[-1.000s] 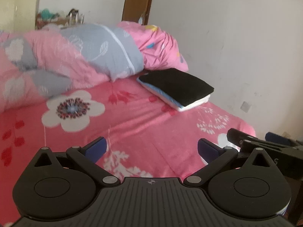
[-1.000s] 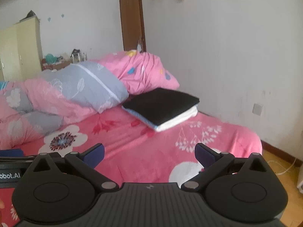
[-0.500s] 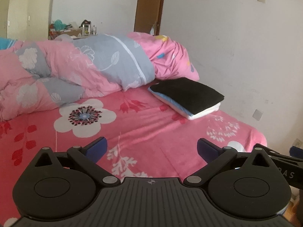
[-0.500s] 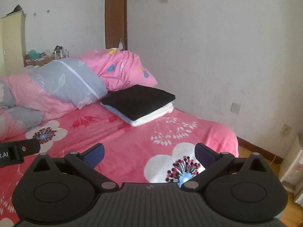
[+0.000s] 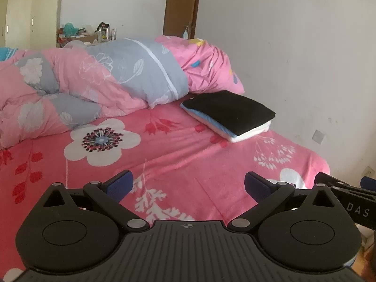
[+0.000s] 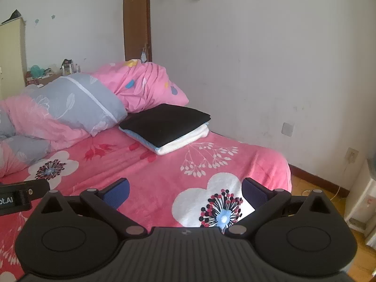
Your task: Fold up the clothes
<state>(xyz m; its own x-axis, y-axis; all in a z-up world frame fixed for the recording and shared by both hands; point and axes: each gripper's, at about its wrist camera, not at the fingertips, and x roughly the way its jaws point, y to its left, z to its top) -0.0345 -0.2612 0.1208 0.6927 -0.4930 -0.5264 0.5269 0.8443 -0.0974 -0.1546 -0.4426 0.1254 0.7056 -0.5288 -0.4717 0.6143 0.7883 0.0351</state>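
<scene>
While both hover | left gripper (image 5: pixel 188 184) fingers wide, empty | right gripper (image 6: pixel 185 191) fingers wide, empty | folded stack (image 6: pixel 164 127) on bed (image 6: pixel 164 171)

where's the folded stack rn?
Folded stack lies on the bed, right of centre in both views, beside the pink pillow by the wall.

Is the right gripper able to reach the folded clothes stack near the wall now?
Probably yes. The right gripper is open and empty, and only bare pink bedsheet lies between it and the folded stack. It must travel forward first.
</scene>
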